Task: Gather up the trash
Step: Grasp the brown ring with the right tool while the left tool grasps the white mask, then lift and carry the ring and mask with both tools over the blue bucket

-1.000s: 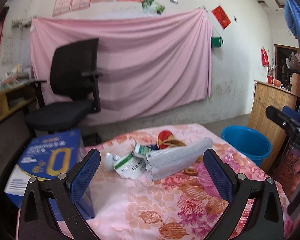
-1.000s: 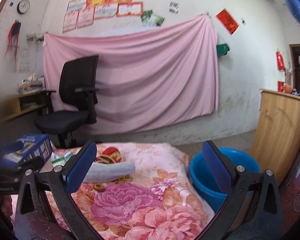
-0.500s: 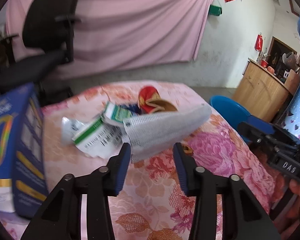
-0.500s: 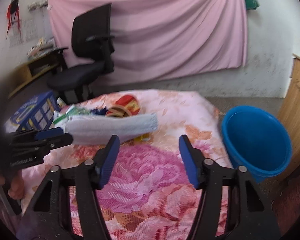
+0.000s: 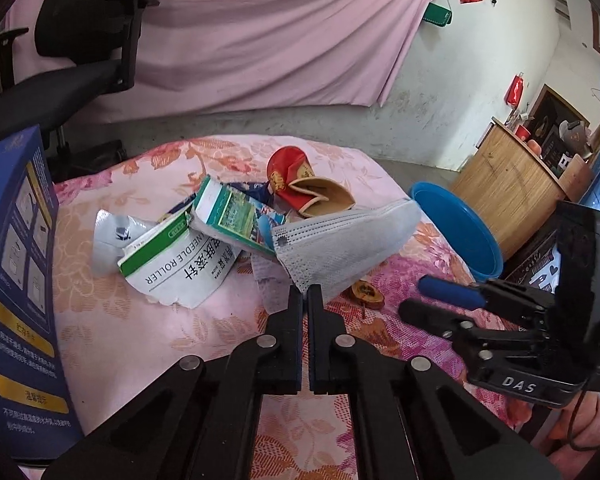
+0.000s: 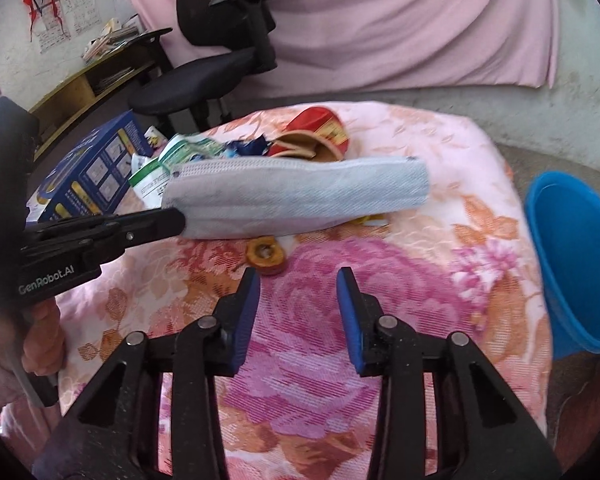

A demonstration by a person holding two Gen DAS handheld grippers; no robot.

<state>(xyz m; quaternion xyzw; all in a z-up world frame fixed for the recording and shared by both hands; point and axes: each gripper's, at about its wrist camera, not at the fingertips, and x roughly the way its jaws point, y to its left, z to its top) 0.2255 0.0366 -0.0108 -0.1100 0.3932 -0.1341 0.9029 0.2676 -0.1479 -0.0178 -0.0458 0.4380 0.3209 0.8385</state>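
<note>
A grey-white face mask [image 5: 348, 240] lies across a heap of trash on the pink floral tablecloth [image 5: 140, 340]. My left gripper [image 5: 305, 290] is shut on the mask's near corner. From the right wrist, the left gripper [image 6: 178, 218] pinches the left end of the mask [image 6: 296, 200]. The heap holds a green-and-white carton [image 5: 180, 264], a green box [image 5: 236, 216], a crushed red paper cup [image 5: 296, 180] and a white wrapper [image 5: 112, 236]. My right gripper [image 6: 298, 280] stands open and empty, just short of a small brown ring [image 6: 266, 254]. The right gripper [image 5: 414, 294] hovers right of the mask.
A blue bucket [image 6: 572, 260] stands on the floor off the table's right edge. A tall dark-blue box [image 5: 16, 280] stands at the table's left side. A black office chair [image 6: 220, 40] and pink drape are behind. A wooden counter [image 5: 508, 184] is at far right.
My left gripper has moved forward and down and has shut on the mask. My right gripper has dropped toward the table and its jaws have narrowed but stay apart.
</note>
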